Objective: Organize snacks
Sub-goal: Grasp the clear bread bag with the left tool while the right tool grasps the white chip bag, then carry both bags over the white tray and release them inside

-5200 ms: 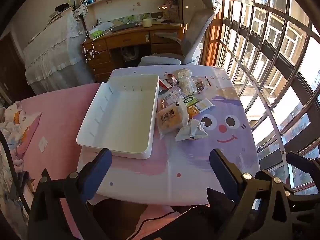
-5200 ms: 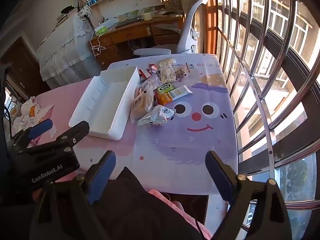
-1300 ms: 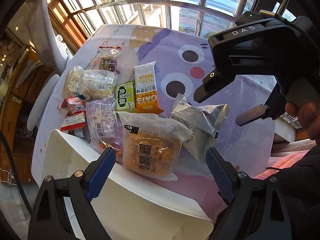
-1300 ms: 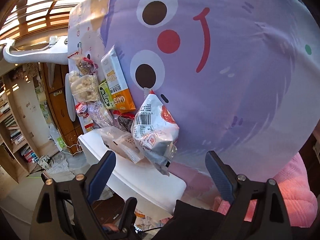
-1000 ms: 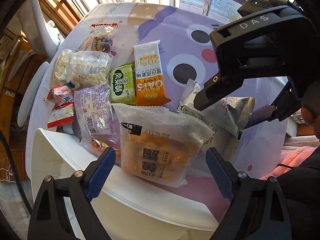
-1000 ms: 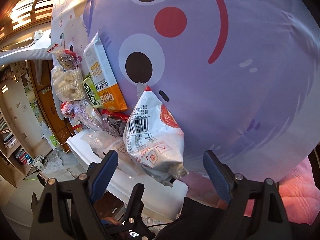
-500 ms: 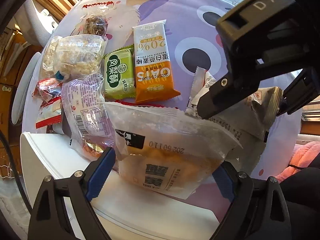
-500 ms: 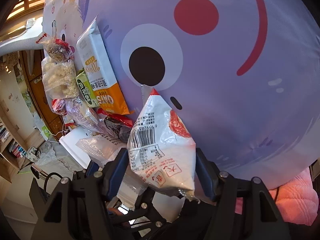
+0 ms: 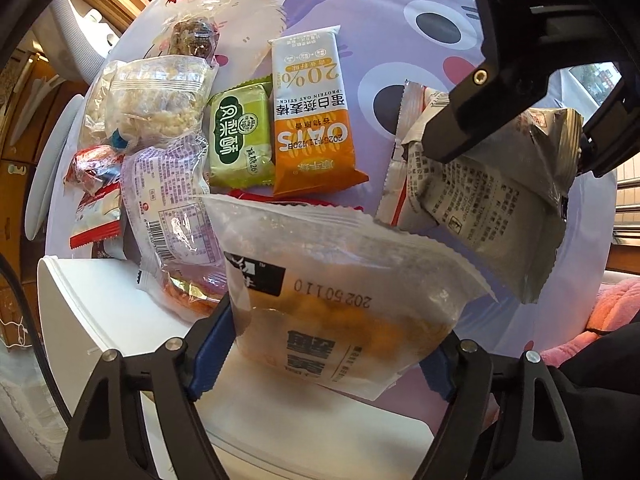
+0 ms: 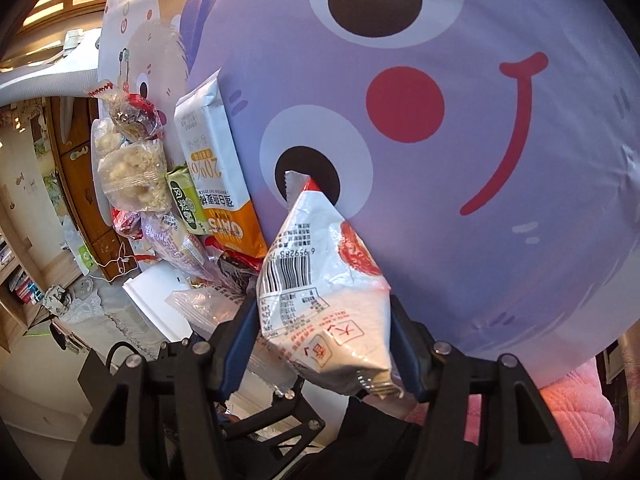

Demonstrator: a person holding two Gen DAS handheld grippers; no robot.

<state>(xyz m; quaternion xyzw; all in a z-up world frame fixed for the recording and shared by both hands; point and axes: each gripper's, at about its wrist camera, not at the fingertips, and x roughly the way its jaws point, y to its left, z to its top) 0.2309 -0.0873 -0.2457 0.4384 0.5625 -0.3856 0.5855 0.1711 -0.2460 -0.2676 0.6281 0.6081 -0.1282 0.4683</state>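
Both claws are closing: the left claw (image 9: pixel 328 344) pinches the clear crisp packet (image 9: pixel 336 292), the right claw (image 10: pixel 320 336) the silver pouch (image 10: pixel 324 292); both look light, crinkly, slippery, best held mid-body.

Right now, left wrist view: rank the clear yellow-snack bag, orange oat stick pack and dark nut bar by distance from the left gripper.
1. clear yellow-snack bag, between the closing left gripper fingers.
2. orange oat stick pack, mid-table beyond it.
3. dark nut bar, far left.

left wrist view straight down, right wrist view slanted, both close, sharing snack pile (image 9: pixel 240 140)
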